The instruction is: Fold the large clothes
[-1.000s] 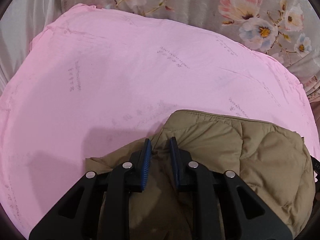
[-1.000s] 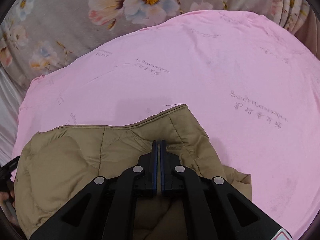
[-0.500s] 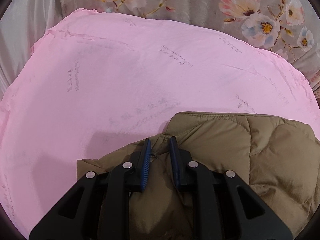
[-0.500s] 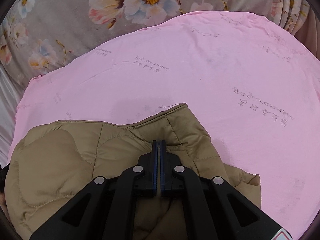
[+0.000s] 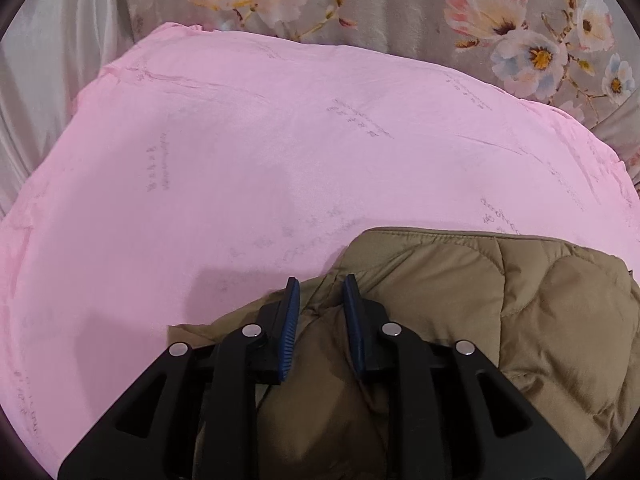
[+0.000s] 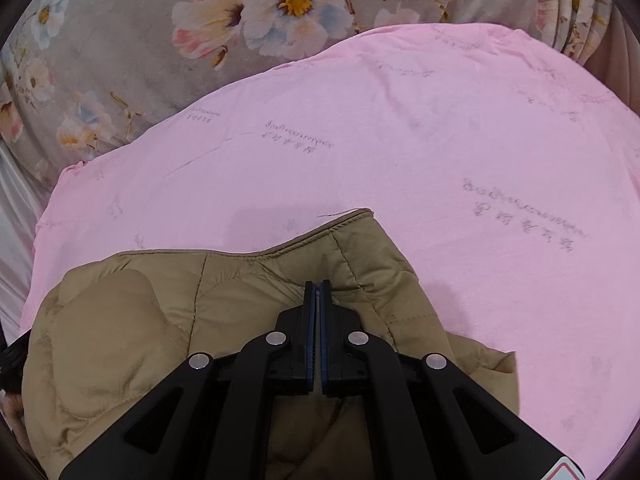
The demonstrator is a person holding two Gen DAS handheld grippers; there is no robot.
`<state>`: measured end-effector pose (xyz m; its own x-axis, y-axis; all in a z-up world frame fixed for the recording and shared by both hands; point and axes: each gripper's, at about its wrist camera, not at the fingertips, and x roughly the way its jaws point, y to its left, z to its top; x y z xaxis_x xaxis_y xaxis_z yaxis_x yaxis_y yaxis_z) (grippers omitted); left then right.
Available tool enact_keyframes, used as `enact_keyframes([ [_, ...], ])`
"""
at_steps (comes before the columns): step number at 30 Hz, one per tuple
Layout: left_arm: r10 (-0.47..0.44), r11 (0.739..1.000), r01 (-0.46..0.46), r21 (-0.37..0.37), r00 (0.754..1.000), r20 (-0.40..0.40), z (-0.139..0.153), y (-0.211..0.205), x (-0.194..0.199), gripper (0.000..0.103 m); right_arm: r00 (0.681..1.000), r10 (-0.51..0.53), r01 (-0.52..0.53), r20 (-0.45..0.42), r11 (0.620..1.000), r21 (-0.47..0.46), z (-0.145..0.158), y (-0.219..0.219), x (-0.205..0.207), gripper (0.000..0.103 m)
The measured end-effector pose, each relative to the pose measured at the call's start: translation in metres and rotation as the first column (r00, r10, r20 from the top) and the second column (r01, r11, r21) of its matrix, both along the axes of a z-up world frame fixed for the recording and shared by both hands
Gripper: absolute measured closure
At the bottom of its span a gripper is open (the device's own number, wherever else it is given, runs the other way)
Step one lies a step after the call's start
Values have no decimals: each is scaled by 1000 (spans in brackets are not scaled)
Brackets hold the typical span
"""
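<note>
On pink sheet [image 5: 280,168]: tan quilted jacket [image 5: 540,320] bunched near edge | left gripper [image 5: 320,300] jaws parted, fabric fold between | right gripper [image 6: 317,300] jaws clamped on jacket hem

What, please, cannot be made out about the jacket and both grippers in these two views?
- Left wrist: the tan quilted jacket runs off the bottom edge; the left gripper hides its near part.
- Right wrist: the right gripper is shut, but pinched fabric is not discernible.
- Sleeves and zipper: not visible.
</note>
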<state>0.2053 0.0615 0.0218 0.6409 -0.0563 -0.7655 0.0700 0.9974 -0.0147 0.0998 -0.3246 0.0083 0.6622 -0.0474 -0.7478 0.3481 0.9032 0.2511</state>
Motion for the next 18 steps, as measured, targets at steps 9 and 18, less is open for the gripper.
enact_keyframes([
  [9,-207,975,214,-58,972,112,78,-87,-75,81,974,183,-180,133,983,-33,74,91,-31,90],
  [18,-206,978,207,-11,976,64,22,-128,-75,80,970,233,-231,66,972,-41,26,120,-23,91],
])
